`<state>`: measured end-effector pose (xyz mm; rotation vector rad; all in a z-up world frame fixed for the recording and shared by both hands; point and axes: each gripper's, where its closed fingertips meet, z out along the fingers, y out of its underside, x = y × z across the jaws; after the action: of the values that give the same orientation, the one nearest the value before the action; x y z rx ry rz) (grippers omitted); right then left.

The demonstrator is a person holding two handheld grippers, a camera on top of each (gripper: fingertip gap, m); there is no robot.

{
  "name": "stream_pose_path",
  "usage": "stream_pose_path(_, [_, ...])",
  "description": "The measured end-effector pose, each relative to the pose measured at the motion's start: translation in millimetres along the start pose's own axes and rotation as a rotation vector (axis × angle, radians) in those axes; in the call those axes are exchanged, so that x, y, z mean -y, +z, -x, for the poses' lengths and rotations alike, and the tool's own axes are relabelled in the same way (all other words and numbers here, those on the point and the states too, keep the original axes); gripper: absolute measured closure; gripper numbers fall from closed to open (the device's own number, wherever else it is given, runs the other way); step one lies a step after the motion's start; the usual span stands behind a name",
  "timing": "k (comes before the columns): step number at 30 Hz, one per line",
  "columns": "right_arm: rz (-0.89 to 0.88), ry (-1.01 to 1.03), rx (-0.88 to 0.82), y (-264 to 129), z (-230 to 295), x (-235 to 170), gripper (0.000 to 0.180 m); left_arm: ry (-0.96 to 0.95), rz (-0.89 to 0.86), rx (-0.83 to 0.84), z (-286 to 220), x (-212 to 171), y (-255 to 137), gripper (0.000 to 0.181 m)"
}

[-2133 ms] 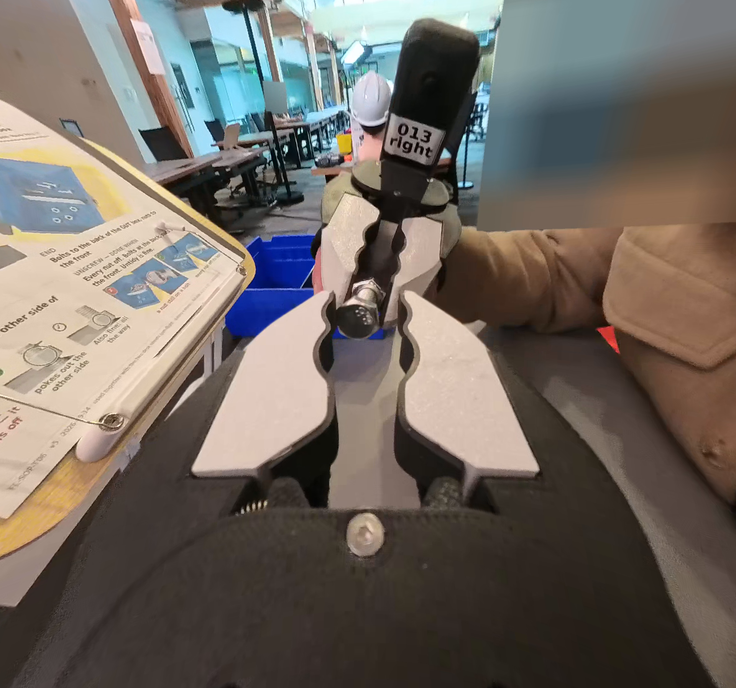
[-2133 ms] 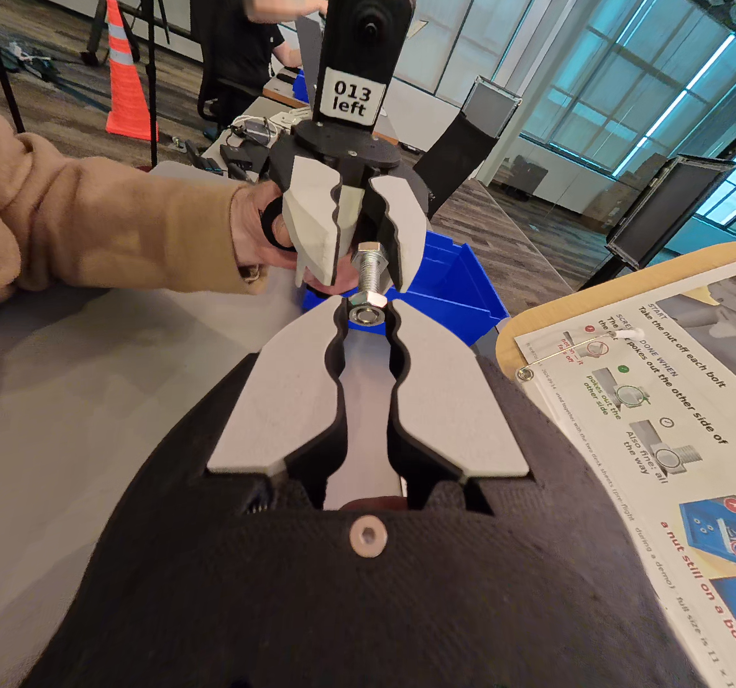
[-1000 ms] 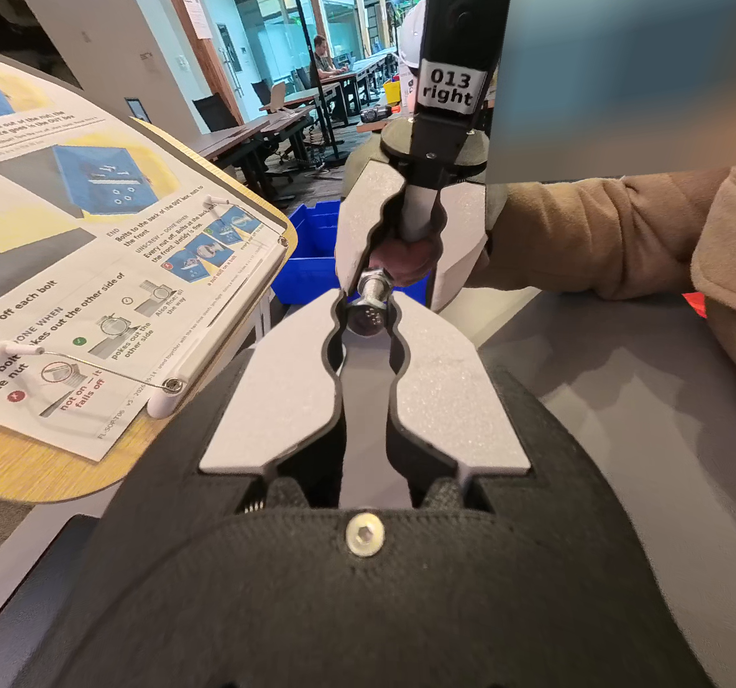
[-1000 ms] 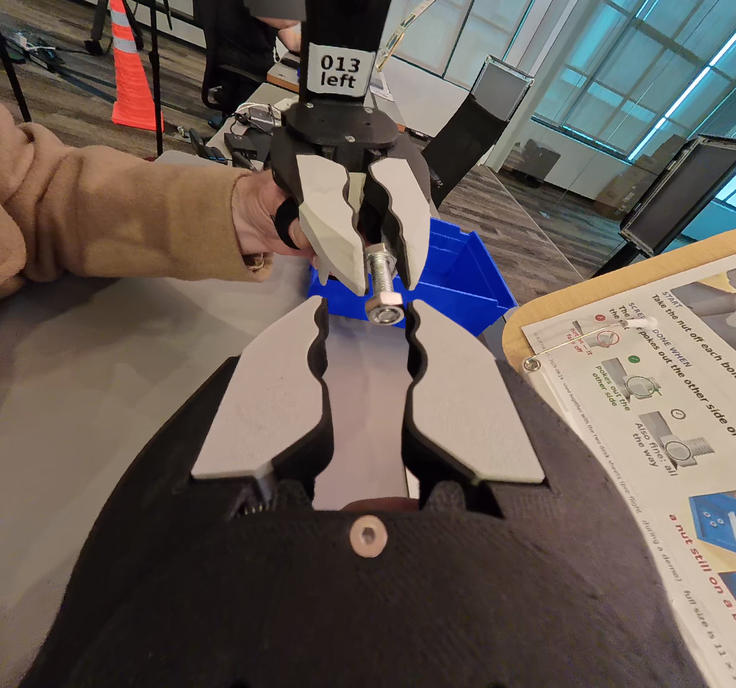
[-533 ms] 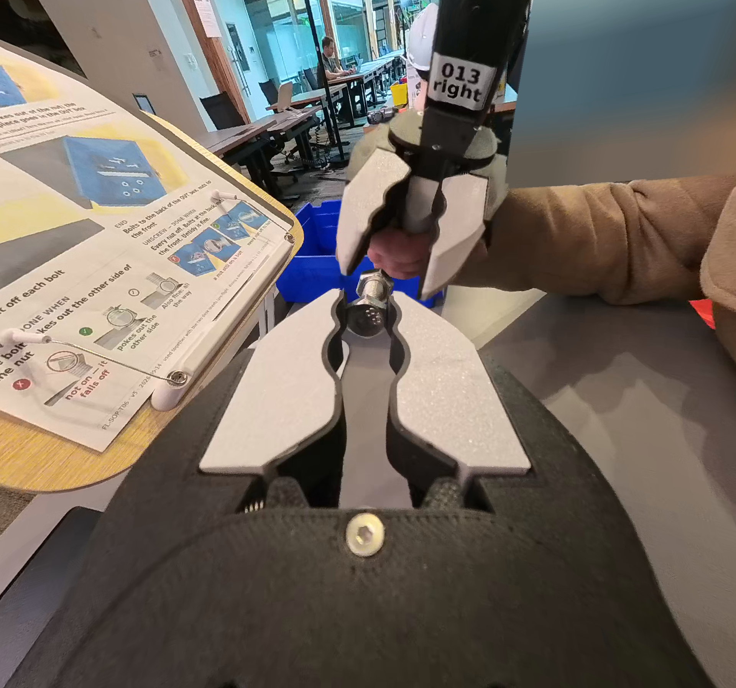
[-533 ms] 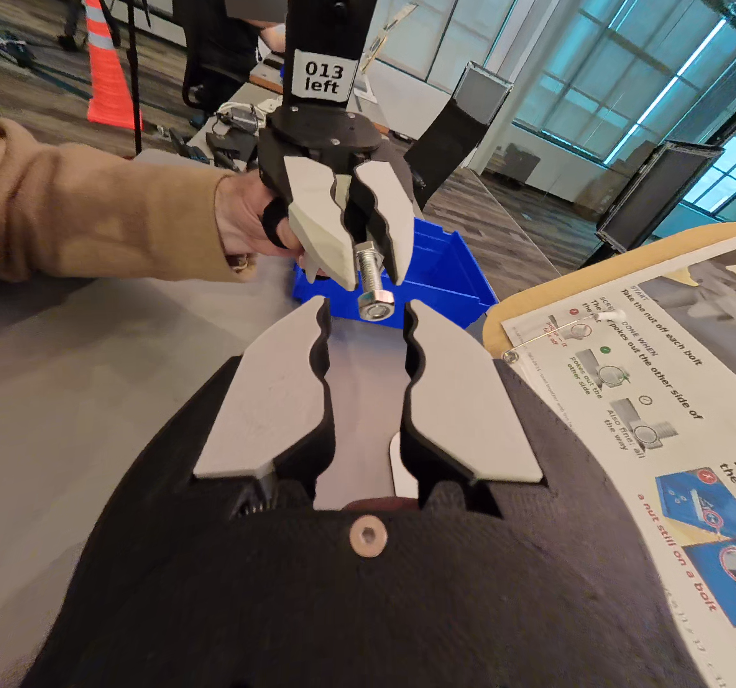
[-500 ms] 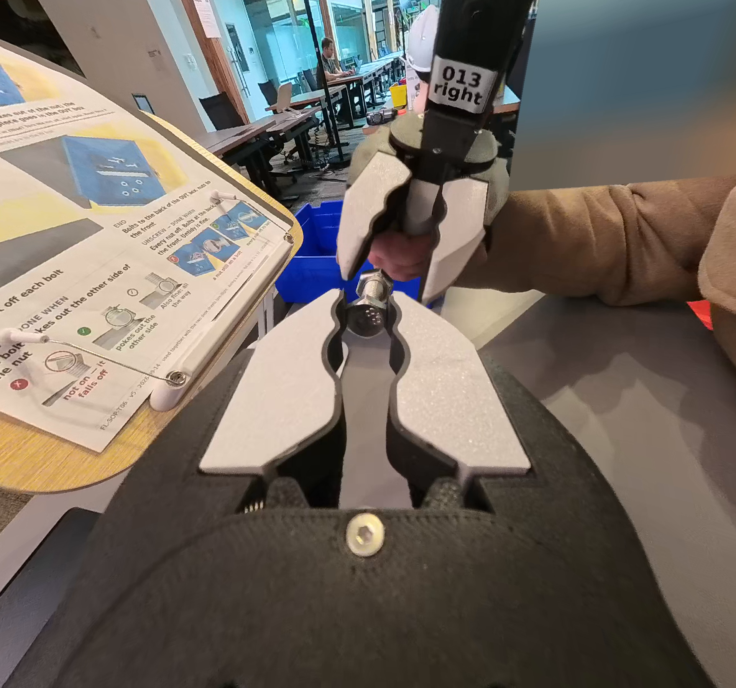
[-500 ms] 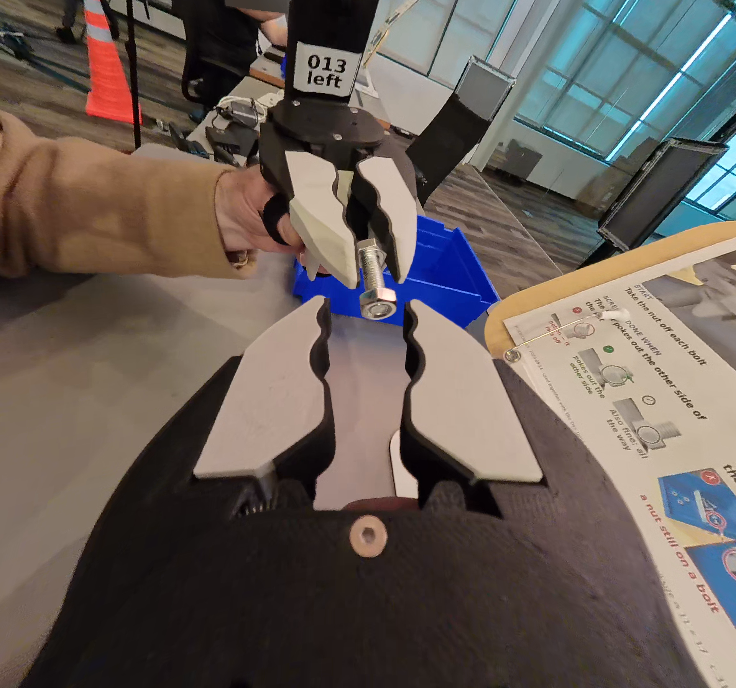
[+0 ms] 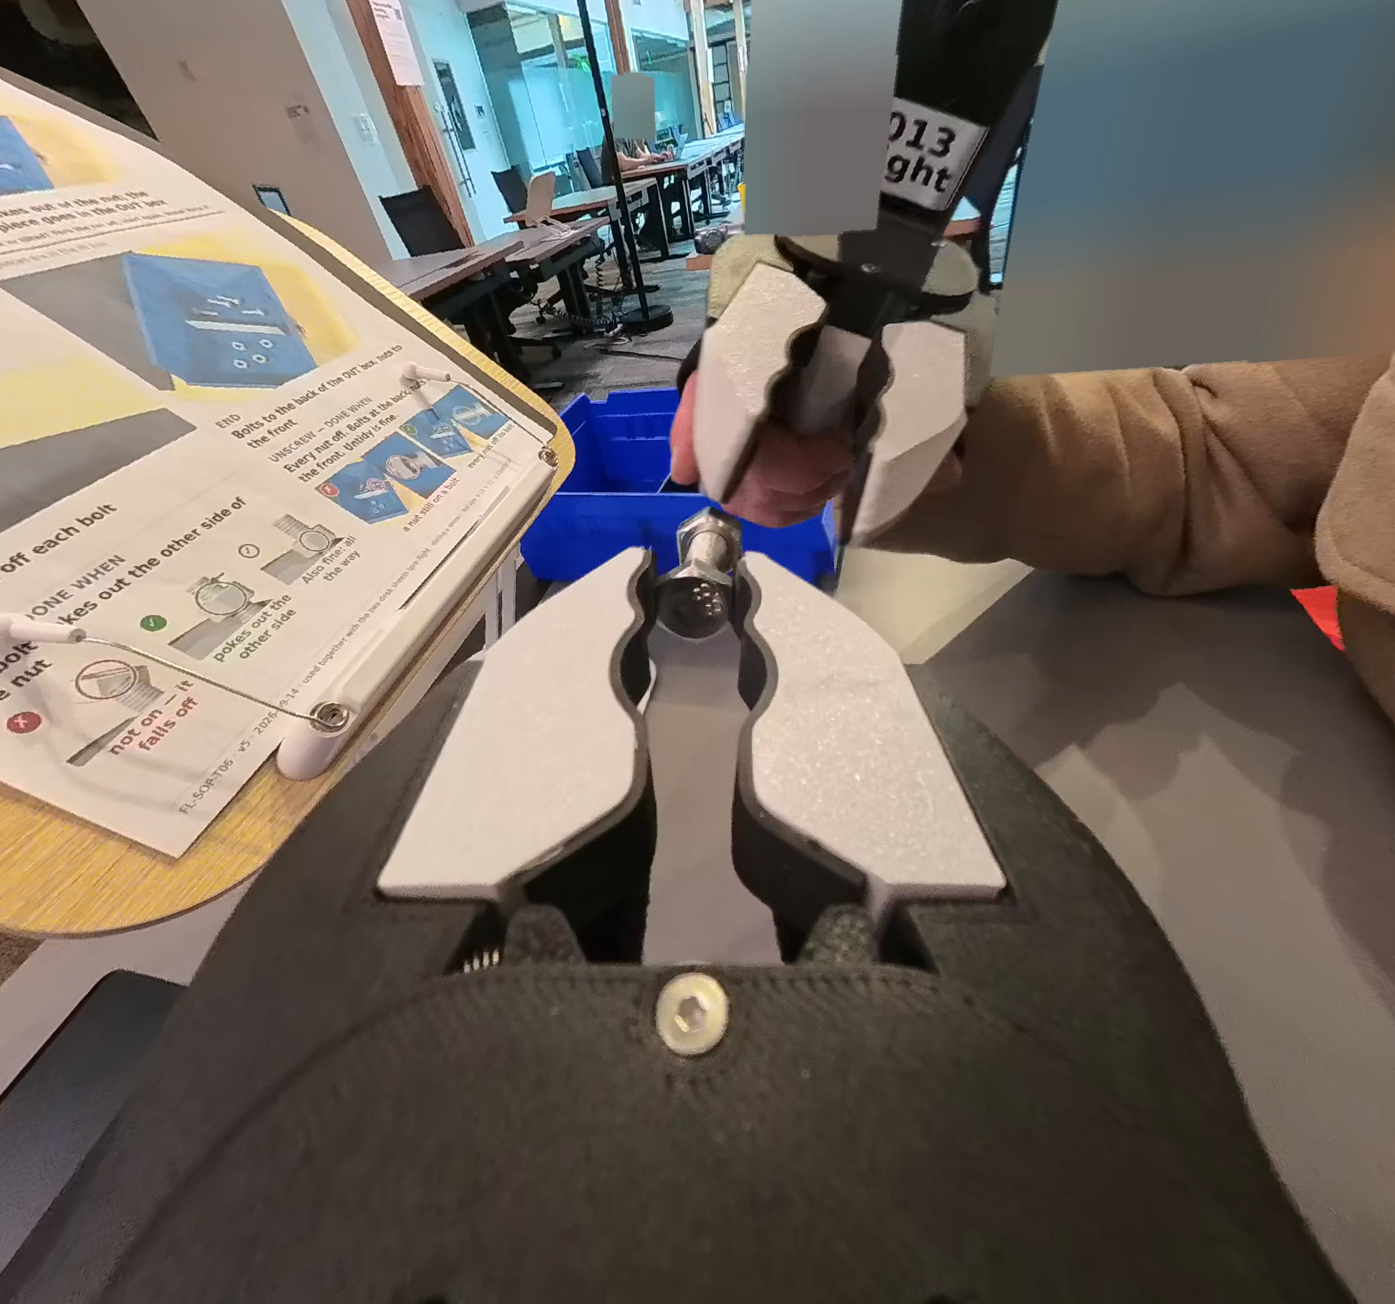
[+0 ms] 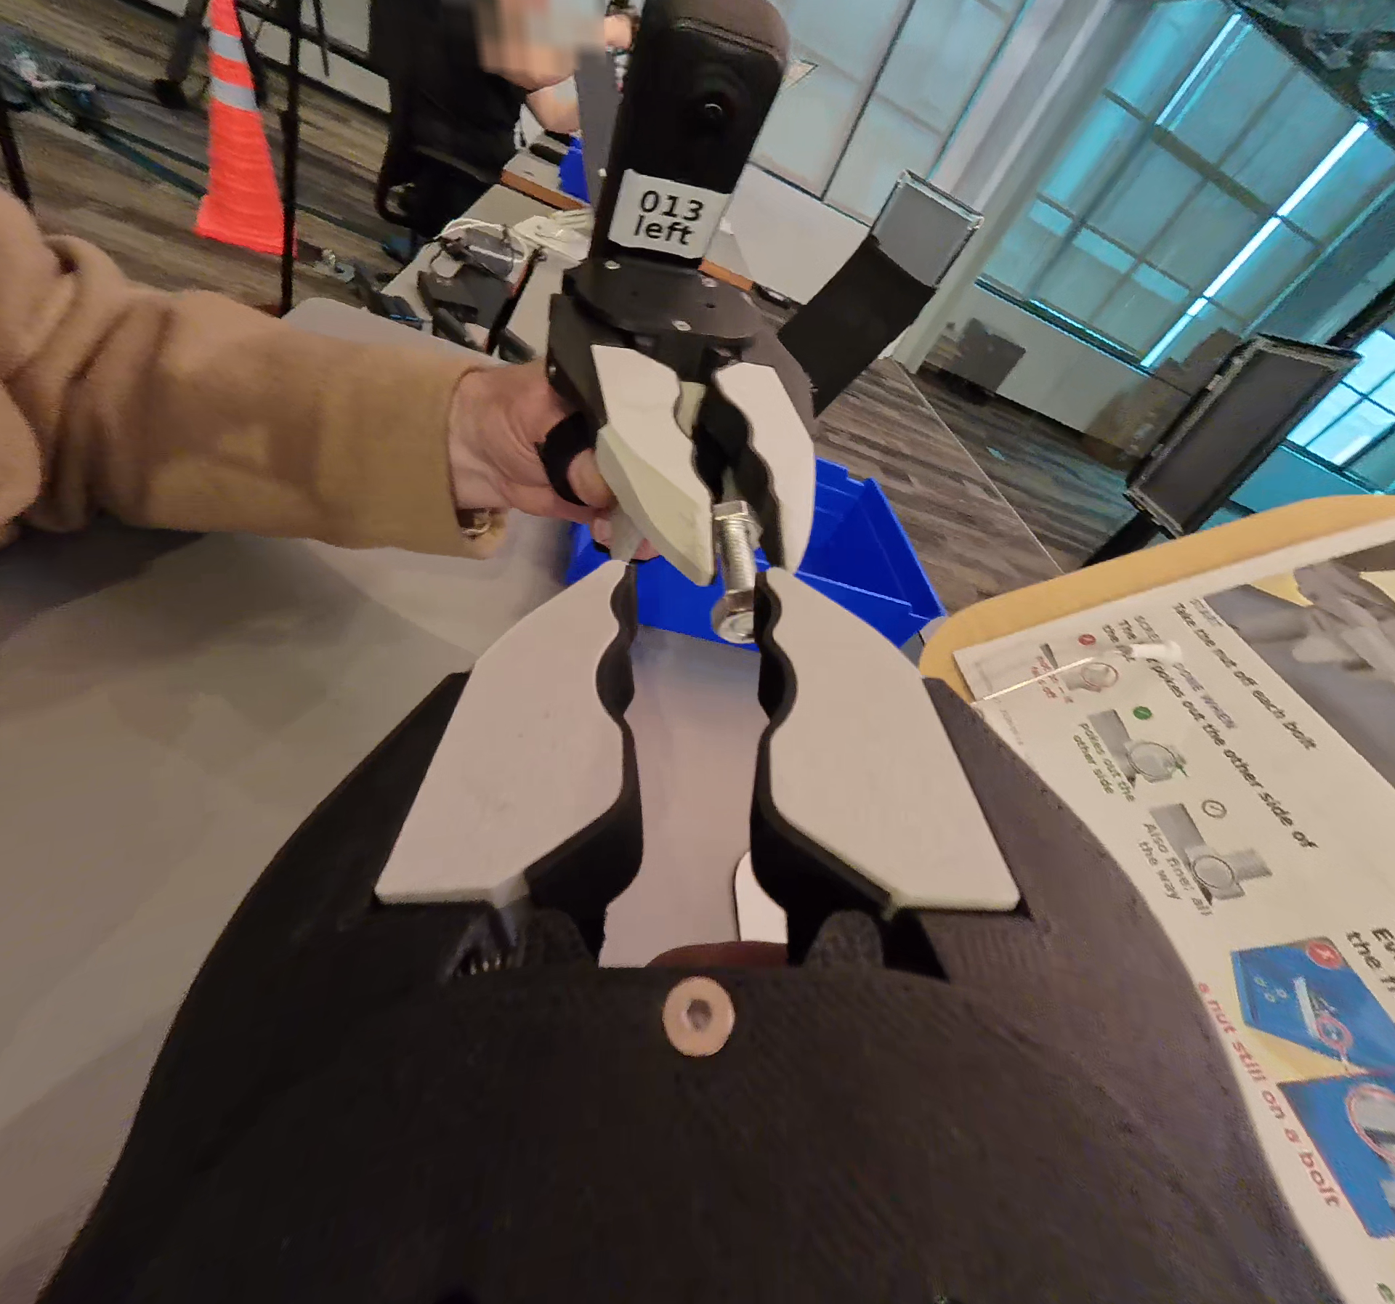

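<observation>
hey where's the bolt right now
The bolt is held by its head between the left gripper's fingertips, mid-frame in the left wrist view, above the blue bin. Its nut end sits inside the open right gripper.

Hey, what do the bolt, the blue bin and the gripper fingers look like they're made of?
Bolt: bright metal, likely plated steel; shiny silver threads and hex head.
Blue bin: probably moulded plastic; uniform saturated colour, smooth slightly glossy walls.
Fingers: pale grey, matte grainy faces over black backing; maybe printed plastic or foam, hard to tell.
</observation>
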<state>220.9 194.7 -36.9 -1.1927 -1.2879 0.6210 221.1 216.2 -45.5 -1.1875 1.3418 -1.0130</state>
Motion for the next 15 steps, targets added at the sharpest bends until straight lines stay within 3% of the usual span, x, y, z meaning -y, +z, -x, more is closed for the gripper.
stream_pose_path(15, [0.001,0.072,-0.055,5.2,-11.3,-6.1,0.148,-0.051,-0.085,-0.051,-3.2,8.4,-3.1,0.163])
